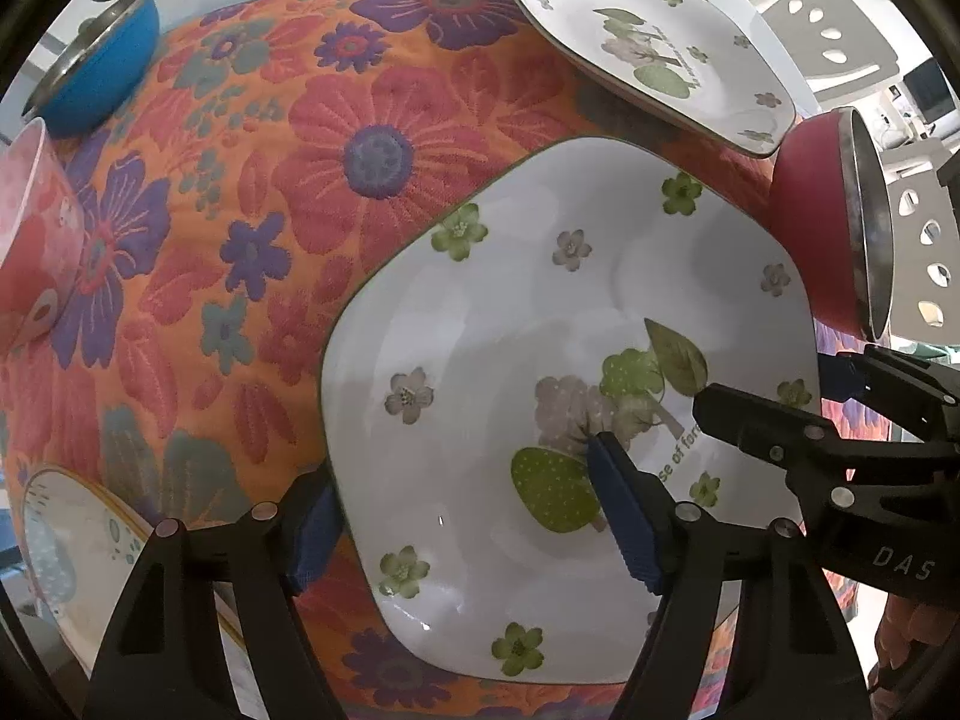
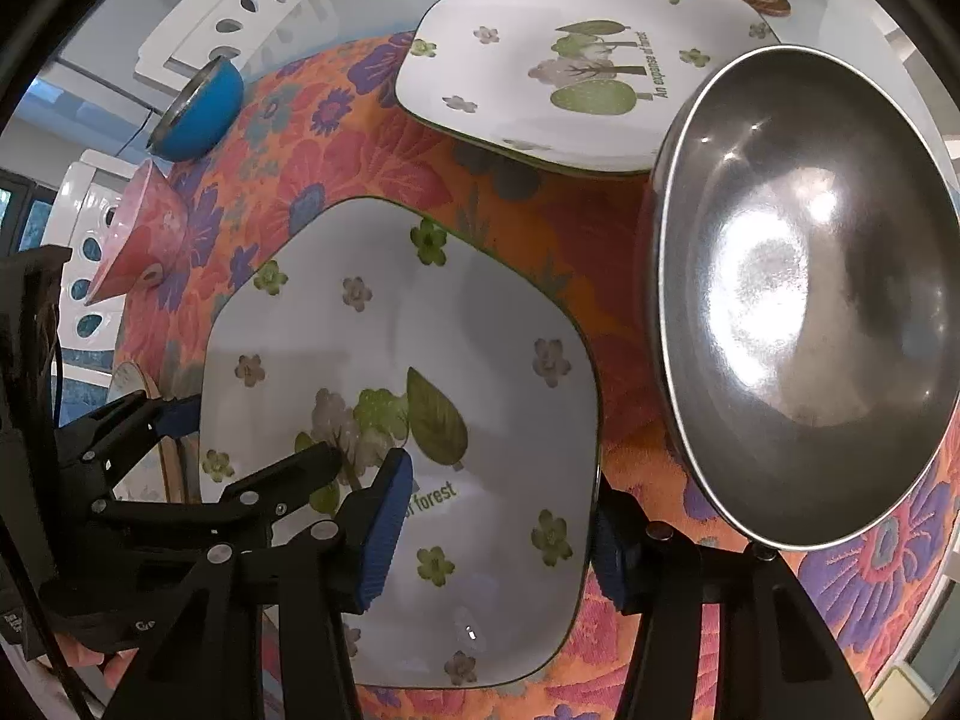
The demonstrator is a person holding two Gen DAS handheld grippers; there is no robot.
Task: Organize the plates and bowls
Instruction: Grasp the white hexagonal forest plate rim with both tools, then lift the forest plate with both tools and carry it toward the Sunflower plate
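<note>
The work surface is a pale glossy table (image 2: pixel 852 0) covered by an orange floral cloth (image 1: pixel 252 252) with red, purple and teal flowers. White chairs (image 1: pixel 828 18) with rows of oval cut-outs in their backrests stand around the table. Beyond the chairs, the room is bright but too blurred to resolve. A dark cable (image 2: pixel 135 135) lies beside the cloth.

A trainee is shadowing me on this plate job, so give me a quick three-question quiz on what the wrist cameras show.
1. True or false: the near plate is stacked on the far plate.
2. Which bowl stands closest beside the near plate? A) blue bowl B) red bowl C) pink bowl
3. Fill in: the left gripper and the right gripper each have their fingers on either side of one ____ of the near plate.
Key: 1 false; 2 B; 3 edge.
</note>
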